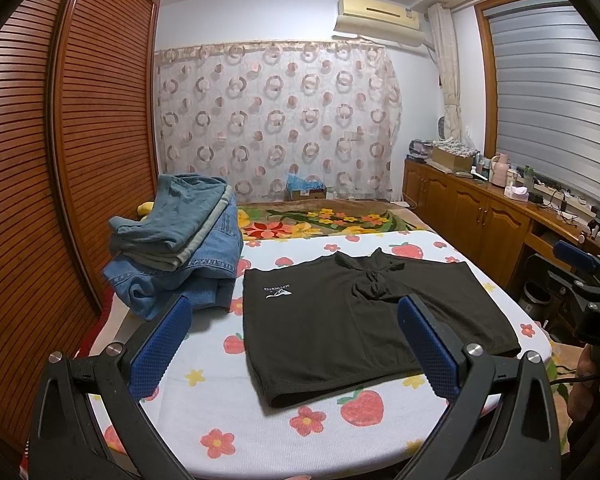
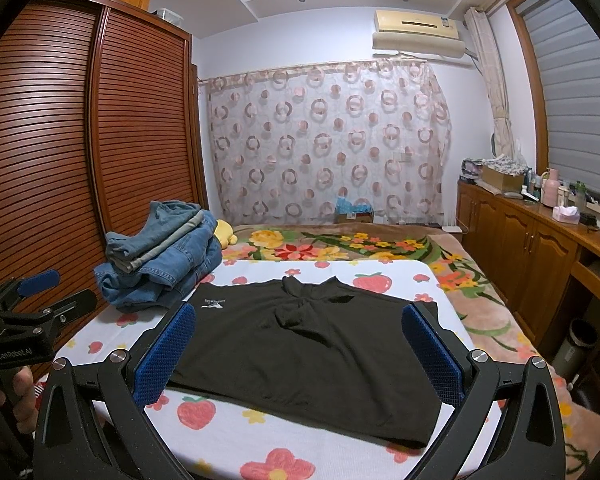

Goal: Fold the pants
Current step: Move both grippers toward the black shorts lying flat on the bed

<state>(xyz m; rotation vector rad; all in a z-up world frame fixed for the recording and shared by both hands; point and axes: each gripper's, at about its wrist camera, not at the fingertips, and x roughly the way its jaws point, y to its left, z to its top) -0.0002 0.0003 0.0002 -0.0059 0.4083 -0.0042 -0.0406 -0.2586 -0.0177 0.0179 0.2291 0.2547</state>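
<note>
Black pants [image 1: 352, 320]: flat on strawberry-print board [image 1: 320, 432], centre, crotch bunched at 12 o'clock. Left tongs [image 1: 294, 344], right tongs [image 2: 300, 354]: both wide, empty, hovering apart. Denim pile [image 1: 180, 256] at 10 o'clock. Risk: bunched crotch yields lumpy fold; single-layer pinch drags fabric crooked.

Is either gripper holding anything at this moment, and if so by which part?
Nothing is held. The left gripper and right gripper are both open above the black shorts, which lie flat on the board.
</note>
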